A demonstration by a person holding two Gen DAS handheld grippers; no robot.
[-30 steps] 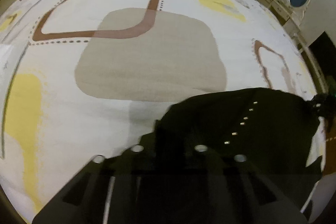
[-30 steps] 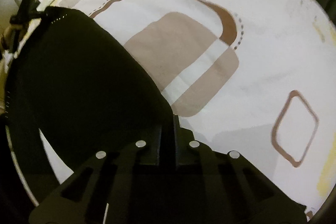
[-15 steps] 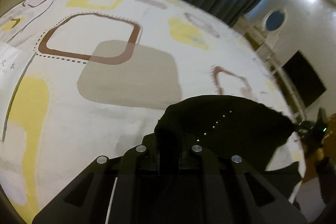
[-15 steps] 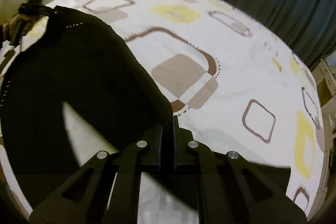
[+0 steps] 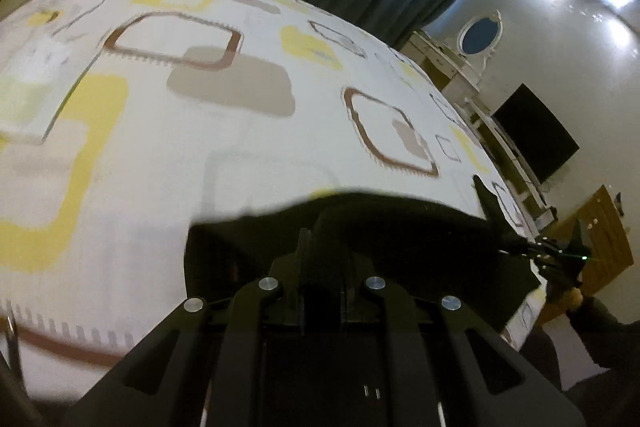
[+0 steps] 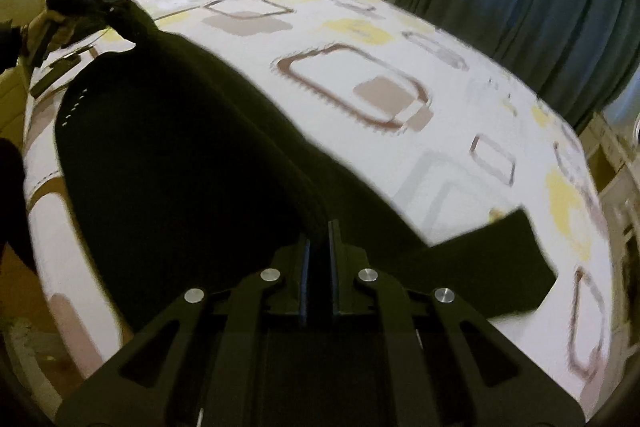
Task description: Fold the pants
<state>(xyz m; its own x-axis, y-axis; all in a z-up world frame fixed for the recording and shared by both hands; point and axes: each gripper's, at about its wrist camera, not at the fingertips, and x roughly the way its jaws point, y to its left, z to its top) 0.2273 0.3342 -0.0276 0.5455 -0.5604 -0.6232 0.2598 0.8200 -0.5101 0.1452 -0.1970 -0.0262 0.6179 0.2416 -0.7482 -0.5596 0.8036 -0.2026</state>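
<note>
While both grippers pinch them, pants (image 6: 180, 163) stretched left–right, over bed (image 6: 460, 131)

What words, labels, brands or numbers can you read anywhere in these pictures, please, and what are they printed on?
No text can be read in either view.
The bedsheet carries only yellow, brown and beige shapes, no lettering.
The black pants show a row of small pale dots, not characters.
The black screen by the wall is dark and blank.
</note>
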